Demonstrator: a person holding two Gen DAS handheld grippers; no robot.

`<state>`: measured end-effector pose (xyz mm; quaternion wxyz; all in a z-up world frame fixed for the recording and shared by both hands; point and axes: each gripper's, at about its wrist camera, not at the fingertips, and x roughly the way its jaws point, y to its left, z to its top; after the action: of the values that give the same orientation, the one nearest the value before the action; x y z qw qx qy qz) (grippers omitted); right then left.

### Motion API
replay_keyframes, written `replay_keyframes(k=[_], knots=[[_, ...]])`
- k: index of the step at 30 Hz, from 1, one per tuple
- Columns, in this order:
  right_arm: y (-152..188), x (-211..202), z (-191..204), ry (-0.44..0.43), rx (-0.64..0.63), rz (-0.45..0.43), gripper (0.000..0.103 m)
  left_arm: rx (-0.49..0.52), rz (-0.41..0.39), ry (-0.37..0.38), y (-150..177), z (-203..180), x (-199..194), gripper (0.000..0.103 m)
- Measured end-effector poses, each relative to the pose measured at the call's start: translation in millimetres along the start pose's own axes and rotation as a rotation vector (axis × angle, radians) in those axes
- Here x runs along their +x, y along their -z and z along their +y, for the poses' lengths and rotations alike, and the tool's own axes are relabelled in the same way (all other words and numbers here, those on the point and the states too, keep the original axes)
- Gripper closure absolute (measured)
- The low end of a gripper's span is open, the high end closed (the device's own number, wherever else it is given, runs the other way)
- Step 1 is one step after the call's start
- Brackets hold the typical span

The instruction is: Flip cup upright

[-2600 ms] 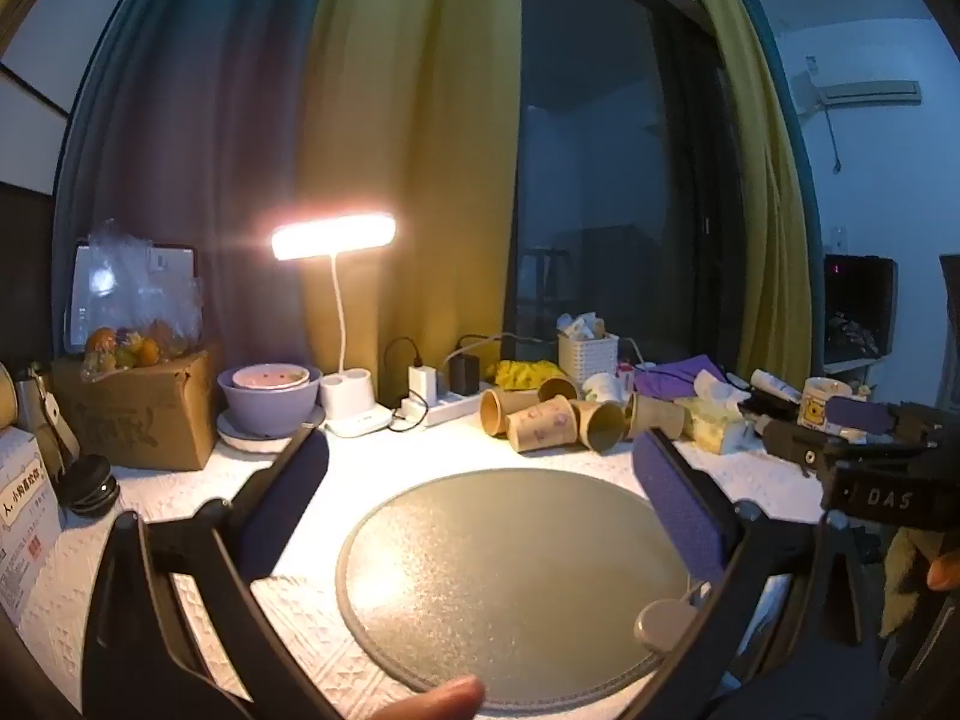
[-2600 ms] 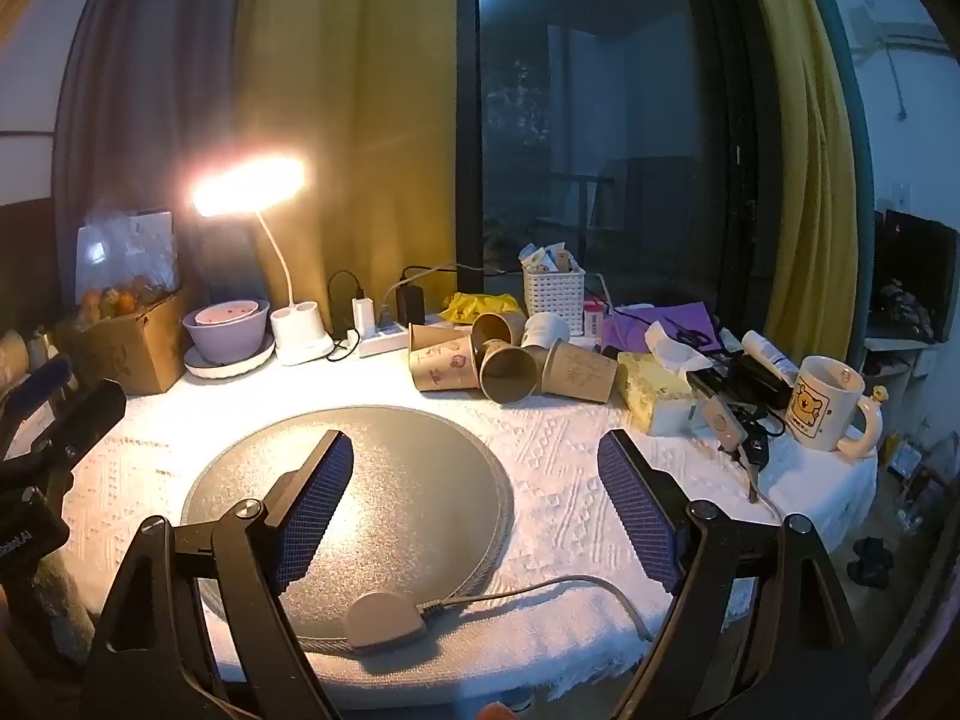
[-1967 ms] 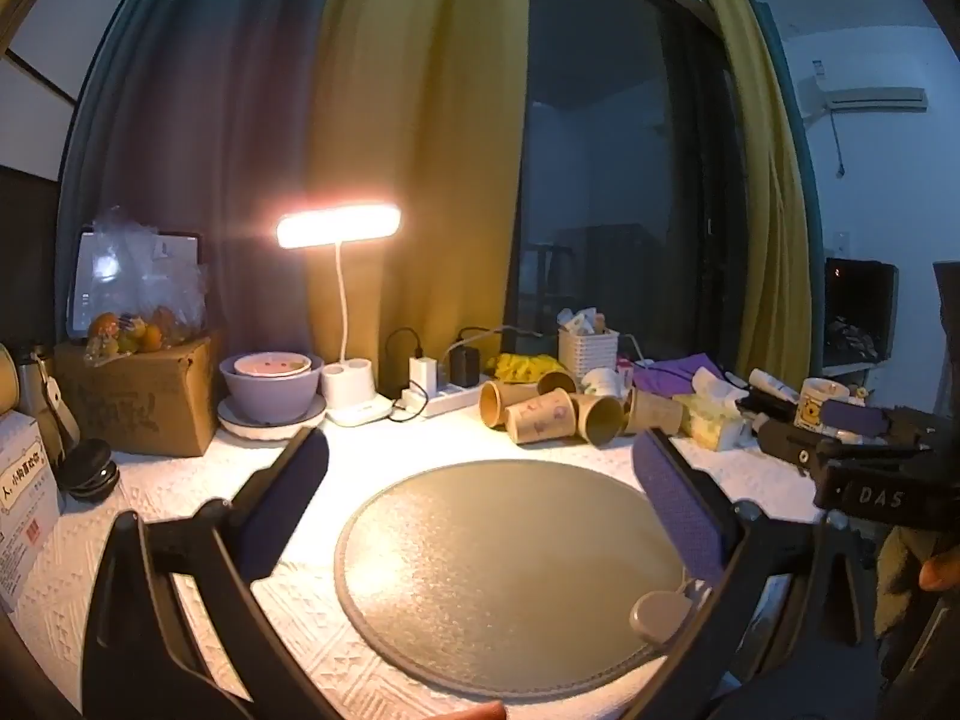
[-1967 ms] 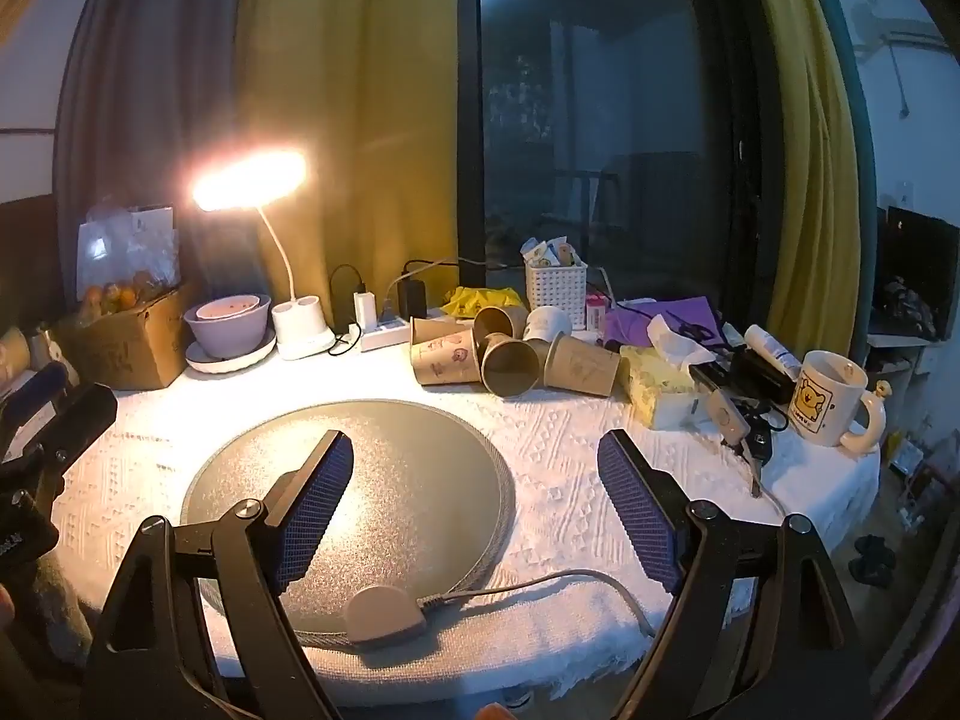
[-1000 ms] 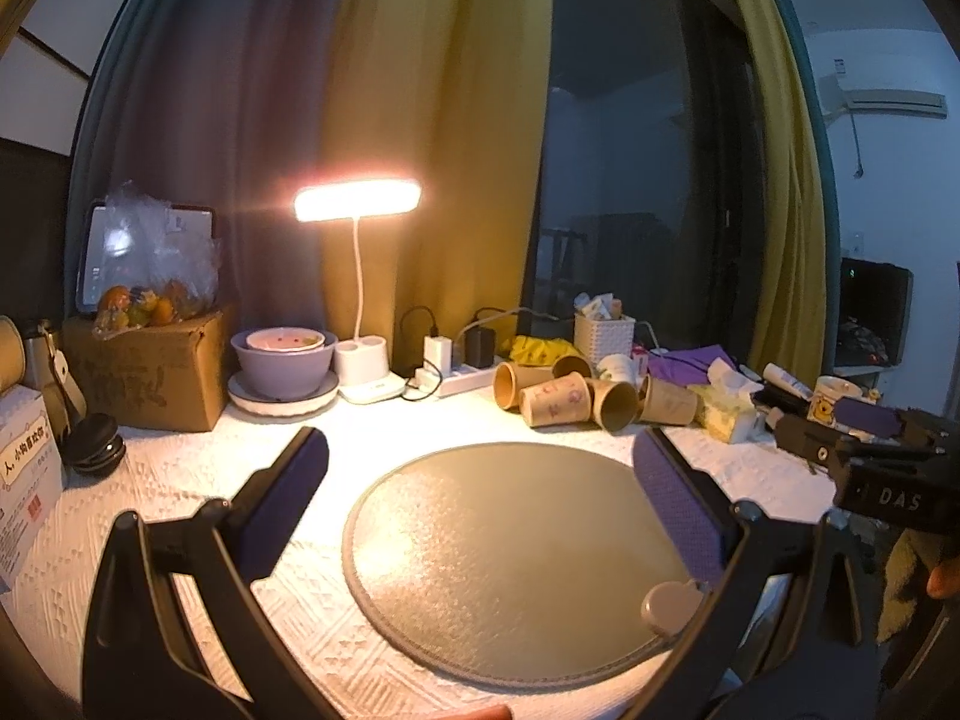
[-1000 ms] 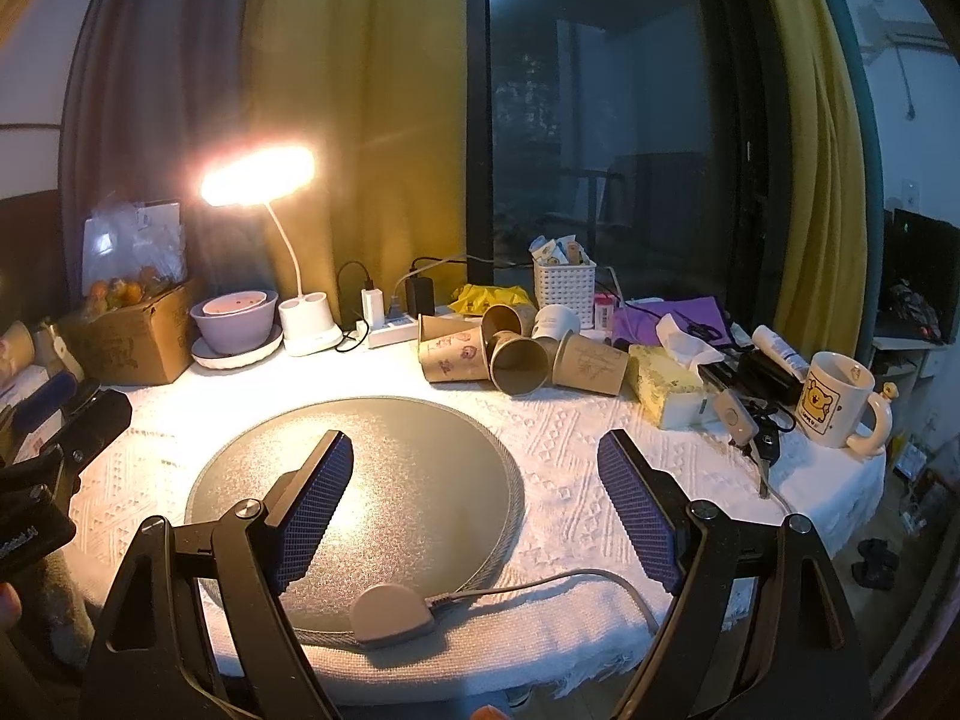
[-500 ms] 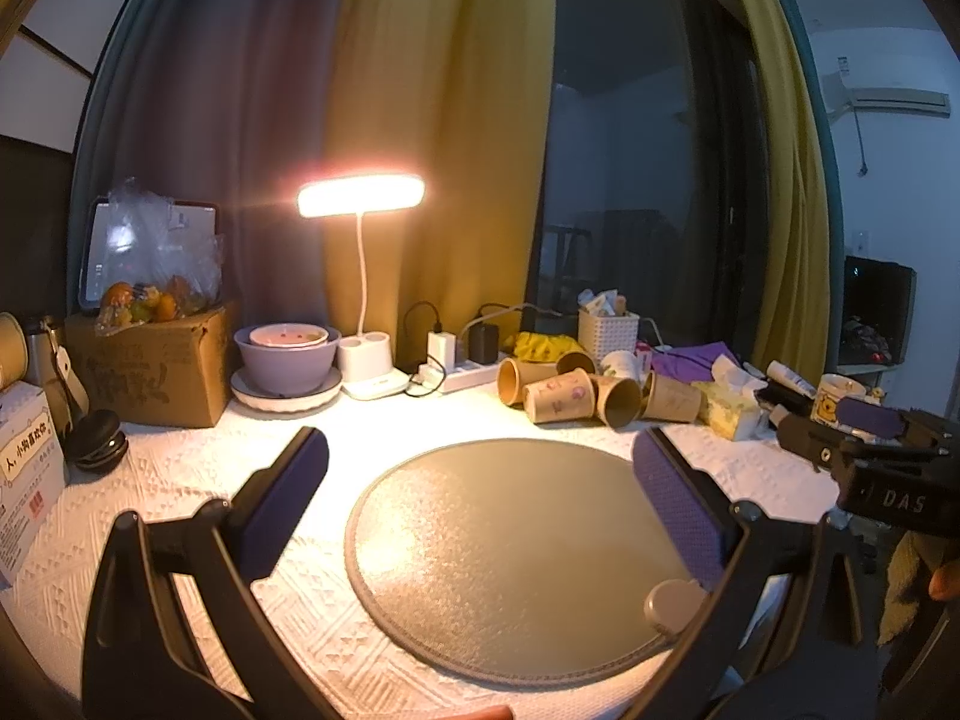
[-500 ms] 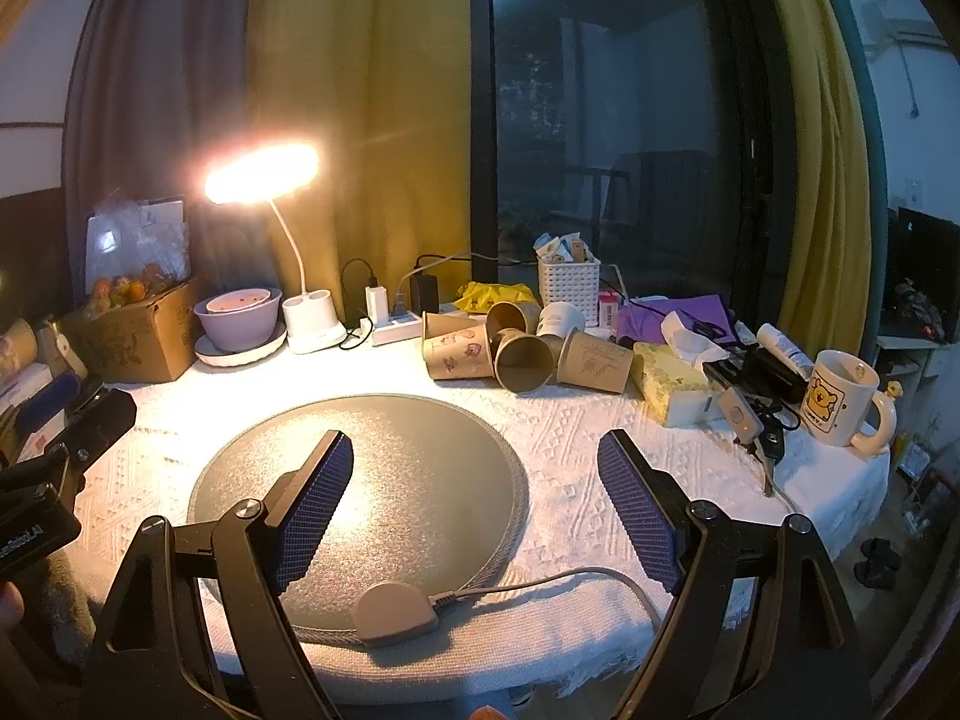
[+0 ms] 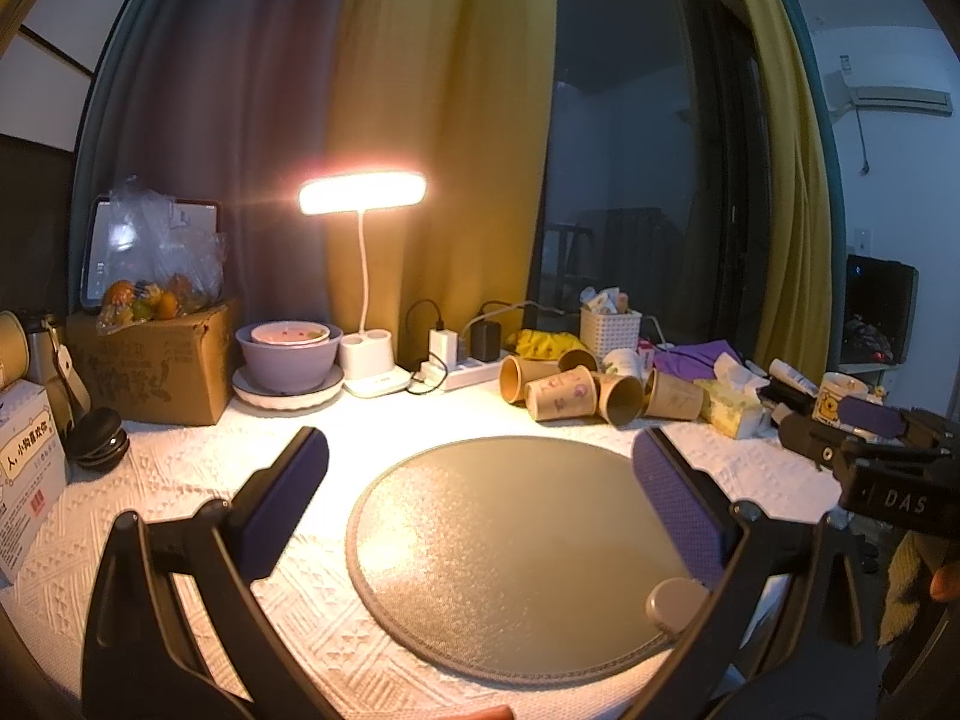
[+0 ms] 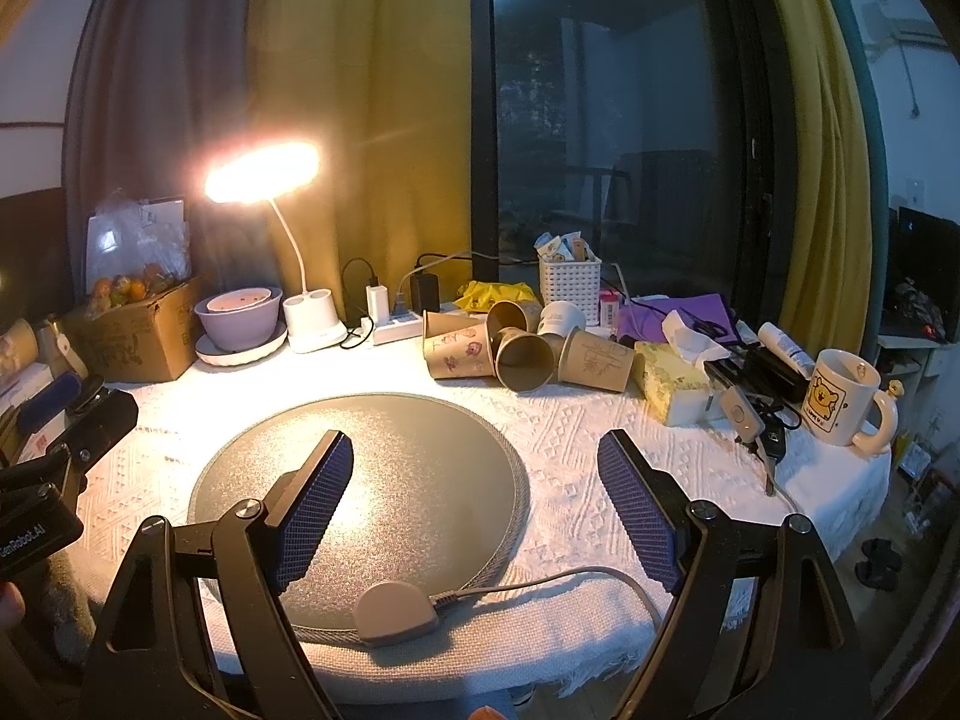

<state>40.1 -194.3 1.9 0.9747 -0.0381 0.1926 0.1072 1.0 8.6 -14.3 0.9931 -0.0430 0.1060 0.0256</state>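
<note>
Two tongs: left tongs [image 9: 480,480] and right tongs [image 10: 474,486] are both gaping wide, gripping nothing.
Cups [image 10: 522,348]: lying tipped over in a cluster at 12 o'clock beyond the mat [image 10: 390,456], touching each other.
Lamp [image 9: 363,195]: glowing at 11 o'clock on the table [image 10: 600,438].

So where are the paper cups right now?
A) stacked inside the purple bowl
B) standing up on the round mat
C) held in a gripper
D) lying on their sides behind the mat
D: the paper cups lie tipped on their sides on the tablecloth beyond the mat, and both grippers are open and empty.
</note>
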Motion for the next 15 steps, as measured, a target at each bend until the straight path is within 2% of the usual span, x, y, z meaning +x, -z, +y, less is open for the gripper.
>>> replay_keyframes(k=[15], knots=[[-0.3, 1.2, -0.3, -0.002, 0.001, 0.002, 0.017, 0.002, 0.010, 0.004, 0.9, -0.5, 0.2, 0.001]])
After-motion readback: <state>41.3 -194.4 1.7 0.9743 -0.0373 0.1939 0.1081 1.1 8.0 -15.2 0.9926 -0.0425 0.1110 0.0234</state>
